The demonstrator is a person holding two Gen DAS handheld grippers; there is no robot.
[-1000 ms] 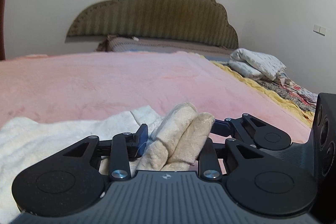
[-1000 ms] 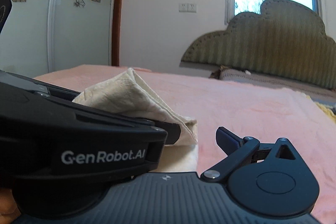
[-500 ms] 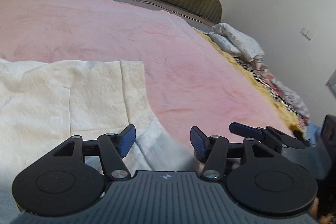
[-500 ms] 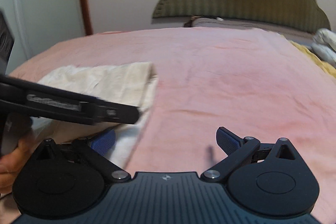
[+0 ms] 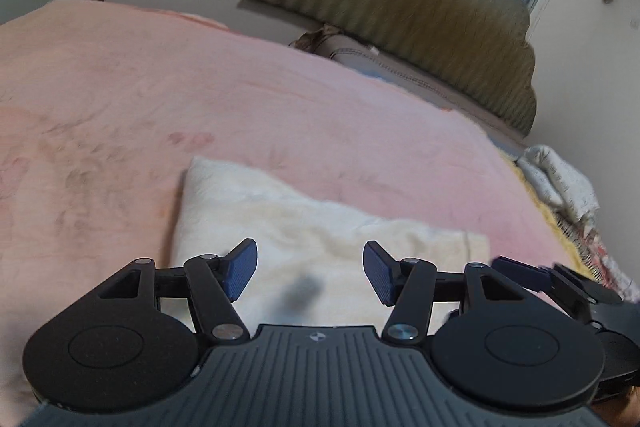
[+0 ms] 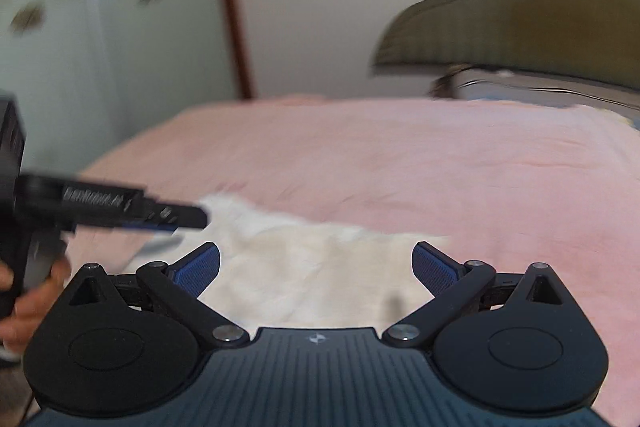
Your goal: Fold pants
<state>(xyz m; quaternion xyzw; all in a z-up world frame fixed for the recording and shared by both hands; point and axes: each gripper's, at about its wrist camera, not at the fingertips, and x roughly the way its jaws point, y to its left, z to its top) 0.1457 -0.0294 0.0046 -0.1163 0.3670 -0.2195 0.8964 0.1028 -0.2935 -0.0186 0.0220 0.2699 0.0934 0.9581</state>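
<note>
Pants: the cream pants (image 5: pixel 320 227) lie folded flat on the pink bed cover (image 5: pixel 280 95), near my edge of the bed, right under both my tools.
Left tool: my left tool (image 5: pixel 310 273) stands about half open with nothing between its blue pads (image 5: pixel 240 267); the cloth lies below them, not gripped. Its jaws opened within the last second and have settled at this width.
Right tool: my right tool (image 6: pixel 316 271) is spread wide and holds nothing; the folded cloth shows through the gap between its fingers.
Why so placed: both tools point down over the folded stack with jaws apart, which I take as having let the fabric go so that it rests under its own weight.
Stage: I judge a fold just laid down; whether another fold is wanted I cannot tell from the part in view.
Risk: the soft cover could let the top layer slide if I drag a pad across it.
Surroundings: a padded headboard (image 5: pixel 420 27) and another pile of bedding (image 5: pixel 560 183) at the far side, well apart.
</note>
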